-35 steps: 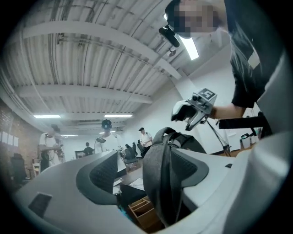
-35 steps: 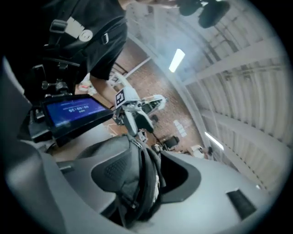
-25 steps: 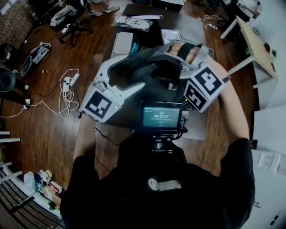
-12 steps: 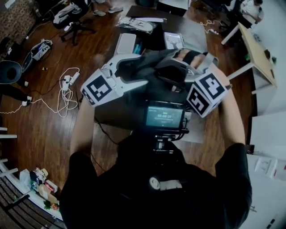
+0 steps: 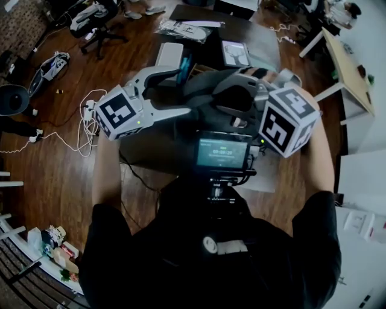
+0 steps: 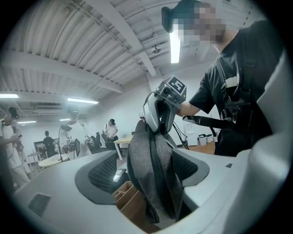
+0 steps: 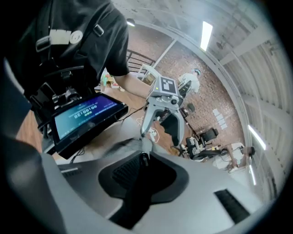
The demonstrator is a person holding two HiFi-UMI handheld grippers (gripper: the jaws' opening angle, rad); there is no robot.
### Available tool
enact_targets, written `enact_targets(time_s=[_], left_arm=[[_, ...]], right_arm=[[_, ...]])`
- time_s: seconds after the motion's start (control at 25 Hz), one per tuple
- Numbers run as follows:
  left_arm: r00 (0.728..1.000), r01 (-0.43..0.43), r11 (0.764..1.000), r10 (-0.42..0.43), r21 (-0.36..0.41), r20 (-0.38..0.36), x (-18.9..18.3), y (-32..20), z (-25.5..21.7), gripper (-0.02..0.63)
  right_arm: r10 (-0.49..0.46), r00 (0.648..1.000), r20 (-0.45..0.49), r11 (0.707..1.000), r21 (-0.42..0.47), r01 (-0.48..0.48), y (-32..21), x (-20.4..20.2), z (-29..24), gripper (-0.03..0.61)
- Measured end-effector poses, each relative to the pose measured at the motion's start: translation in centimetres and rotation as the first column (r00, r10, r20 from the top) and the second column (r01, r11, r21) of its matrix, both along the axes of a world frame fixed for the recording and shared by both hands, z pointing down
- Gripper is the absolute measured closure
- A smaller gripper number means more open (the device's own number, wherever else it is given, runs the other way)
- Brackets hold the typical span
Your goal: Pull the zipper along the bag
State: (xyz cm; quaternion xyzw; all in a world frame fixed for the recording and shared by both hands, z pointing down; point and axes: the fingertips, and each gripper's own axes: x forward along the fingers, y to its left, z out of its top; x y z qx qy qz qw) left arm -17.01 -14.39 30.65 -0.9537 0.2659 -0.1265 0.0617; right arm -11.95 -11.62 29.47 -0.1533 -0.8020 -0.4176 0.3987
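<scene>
A grey fabric bag point(image 5: 212, 96) is held up in the air between my two grippers, above a dark desk. My right gripper point(image 5: 234, 99) is shut on the bag's top edge point(image 6: 147, 130); its jaws have just been closing. A small dark tab point(image 7: 144, 158) sits between its pads; I cannot tell whether it is the zipper pull. My left gripper point(image 5: 186, 92) stands wide, and its jaws have just been opening. The bag point(image 6: 153, 169) hangs between them, with a gap showing beside the left pad point(image 6: 106, 171).
A white flat box point(image 5: 167, 55), a tablet point(image 5: 235, 53) and a plastic packet point(image 5: 187, 29) lie on the dark desk point(image 5: 205, 15). White cables point(image 5: 90, 124) trail over the wooden floor. A chest-mounted screen point(image 5: 222, 152) sits below the grippers. A light table point(image 5: 347, 66) stands at the right.
In the head view the left gripper's marker cube has swung left and up. The right cube has shifted slightly right and rolled. The bag stays between the two grippers.
</scene>
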Motion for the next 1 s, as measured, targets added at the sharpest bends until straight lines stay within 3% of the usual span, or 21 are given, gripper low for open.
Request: enact_targets(time_s=[0.16, 0.32, 0.4, 0.56, 0.72, 0.84, 1.0], left_arm=[[0.999, -0.022, 0.998, 0.024, -0.051, 0.043, -1.7, 1.4, -0.3, 0.239], [0.976, -0.124, 0.979, 0.149, -0.163, 0.158, 0.3, 3.1, 3.1, 0.239], [0.971, -0.123, 0.985, 0.145, -0.125, 0.191, 0.9, 2.8, 4.0, 0.239], [0.977, -0.174, 0.984, 0.177, -0.037, 0.122, 2.6, 2.6, 3.4, 0.239], [0.98, -0.198, 0.98, 0.198, 0.023, -0.023, 3.2, 2.4, 3.1, 0.248], [0.974, -0.204, 0.979, 0.204, 0.011, -0.093, 3.2, 2.6, 2.9, 0.287], [0.969, -0.229, 0.973, 0.226, -0.014, -0.095, 3.4, 2.6, 3.1, 0.307]], right_arm=[[0.035, 0.999, -0.009, 0.999, -0.019, -0.035, 0.8, -0.4, -0.1, 0.499], [0.073, 0.996, -0.044, 0.997, -0.021, -0.074, 1.6, 0.1, -0.4, 0.497], [0.069, 0.996, -0.062, 0.997, -0.019, -0.071, 2.3, 0.1, -0.2, 0.497], [0.079, 0.991, -0.105, 0.997, 0.009, -0.078, 2.4, 0.0, 0.0, 0.495], [0.063, 0.989, -0.136, 0.998, 0.036, -0.059, 2.2, -0.4, 0.3, 0.494], [0.055, 0.992, -0.115, 0.999, 0.008, -0.054, 2.6, -0.4, -0.2, 0.495], [0.05, 0.995, -0.086, 0.998, -0.022, -0.052, 2.8, 0.1, -1.3, 0.5]])
